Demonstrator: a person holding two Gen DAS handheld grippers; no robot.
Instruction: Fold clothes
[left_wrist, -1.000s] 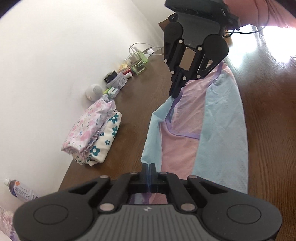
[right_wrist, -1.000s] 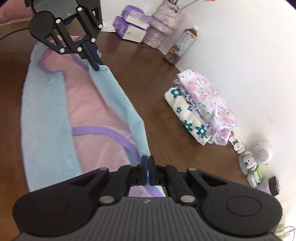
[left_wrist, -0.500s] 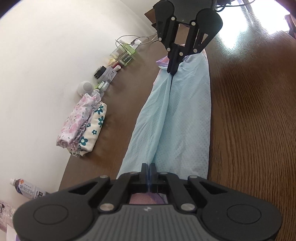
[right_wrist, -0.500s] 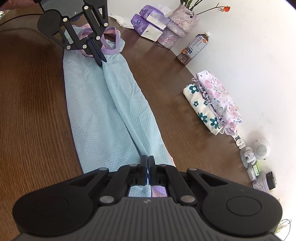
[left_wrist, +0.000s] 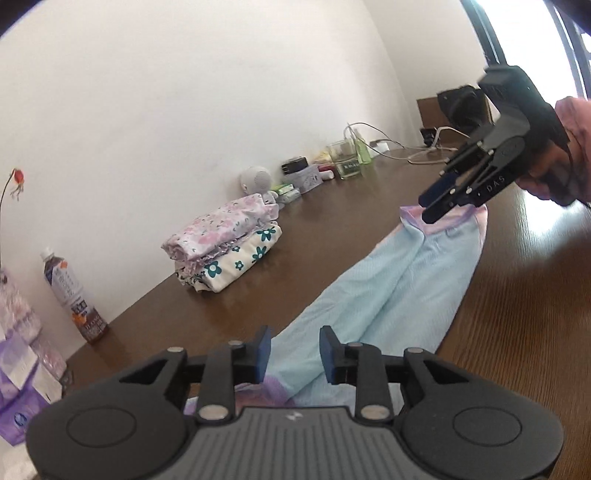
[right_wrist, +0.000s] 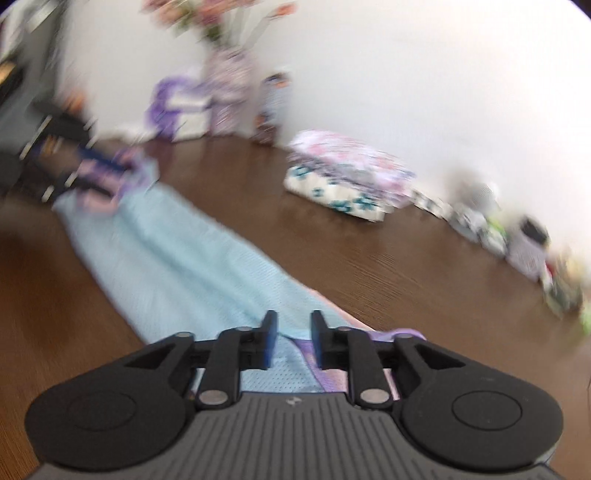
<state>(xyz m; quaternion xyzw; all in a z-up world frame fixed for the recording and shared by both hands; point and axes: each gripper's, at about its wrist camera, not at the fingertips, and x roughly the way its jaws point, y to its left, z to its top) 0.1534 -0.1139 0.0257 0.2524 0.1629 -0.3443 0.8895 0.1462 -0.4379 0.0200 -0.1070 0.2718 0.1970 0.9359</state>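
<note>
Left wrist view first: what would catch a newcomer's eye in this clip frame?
The long light-blue garment lies folded into a narrow strip along the dark wooden table, pink and purple trim showing at both ends. The left gripper and the right gripper hang open above its two ends. By the white wall sits a stack of folded floral clothes, a drink bottle further left.
</note>
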